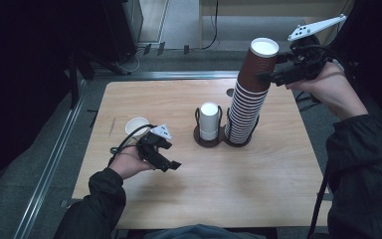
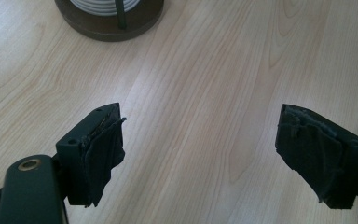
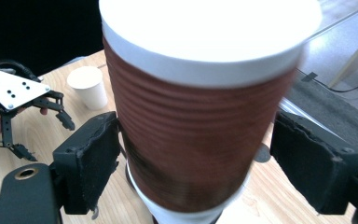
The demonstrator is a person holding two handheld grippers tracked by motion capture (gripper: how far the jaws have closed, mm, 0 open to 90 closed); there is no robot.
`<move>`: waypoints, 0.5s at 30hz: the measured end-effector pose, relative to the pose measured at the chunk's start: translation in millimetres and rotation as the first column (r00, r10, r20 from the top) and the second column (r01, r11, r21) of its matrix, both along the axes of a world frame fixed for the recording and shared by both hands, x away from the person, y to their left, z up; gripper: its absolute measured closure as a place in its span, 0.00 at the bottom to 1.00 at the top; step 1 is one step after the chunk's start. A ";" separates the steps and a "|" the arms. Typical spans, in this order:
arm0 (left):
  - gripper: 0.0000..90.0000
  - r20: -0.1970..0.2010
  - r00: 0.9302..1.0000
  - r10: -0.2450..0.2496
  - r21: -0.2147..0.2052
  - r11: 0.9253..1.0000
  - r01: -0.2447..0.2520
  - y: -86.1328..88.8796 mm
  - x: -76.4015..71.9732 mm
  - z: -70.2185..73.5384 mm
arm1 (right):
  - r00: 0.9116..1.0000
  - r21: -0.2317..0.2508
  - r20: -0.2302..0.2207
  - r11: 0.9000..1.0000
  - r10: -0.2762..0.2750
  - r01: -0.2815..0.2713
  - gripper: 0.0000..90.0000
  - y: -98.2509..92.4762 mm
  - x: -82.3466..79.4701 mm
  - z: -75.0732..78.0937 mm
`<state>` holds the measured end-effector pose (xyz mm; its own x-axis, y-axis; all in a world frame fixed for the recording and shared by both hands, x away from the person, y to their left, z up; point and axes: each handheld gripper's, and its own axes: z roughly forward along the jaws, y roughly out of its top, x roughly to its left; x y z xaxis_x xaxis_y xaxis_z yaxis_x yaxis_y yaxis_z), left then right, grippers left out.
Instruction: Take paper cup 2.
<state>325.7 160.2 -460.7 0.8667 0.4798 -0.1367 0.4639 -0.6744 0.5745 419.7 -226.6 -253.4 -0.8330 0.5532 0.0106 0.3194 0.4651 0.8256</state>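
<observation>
Top cup (image 3: 200,107) between right tool (image 3: 196,163) pads

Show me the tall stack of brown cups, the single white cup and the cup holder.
Tall stack of brown cups (image 1: 248,94), high view, middle of its ribbed side.
Single white cup (image 1: 137,126), high view, its open mouth.
Cup holder (image 1: 202,141), high view, dark base rim.

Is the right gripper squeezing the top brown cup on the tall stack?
Apart. The right gripper view shows the right gripper with its jaws around the top brown cup, a plain gap at the far jaw.

Top brown cup (image 3: 200,116) blurred (base cut off).
</observation>
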 end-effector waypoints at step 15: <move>0.17 0.003 1.000 -0.003 0.007 1.000 0.003 0.2 -1.2 -0.9 | 1.000 -0.026 0.012 1.000 -0.008 0.008 0.15 18.5 8.7 -3.6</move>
<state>324.5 160.4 -461.6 0.8684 0.4783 -0.1311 0.4605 -0.6796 0.5710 428.4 -208.1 -257.0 -0.8283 0.5601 -0.0132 0.3139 0.4835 0.8171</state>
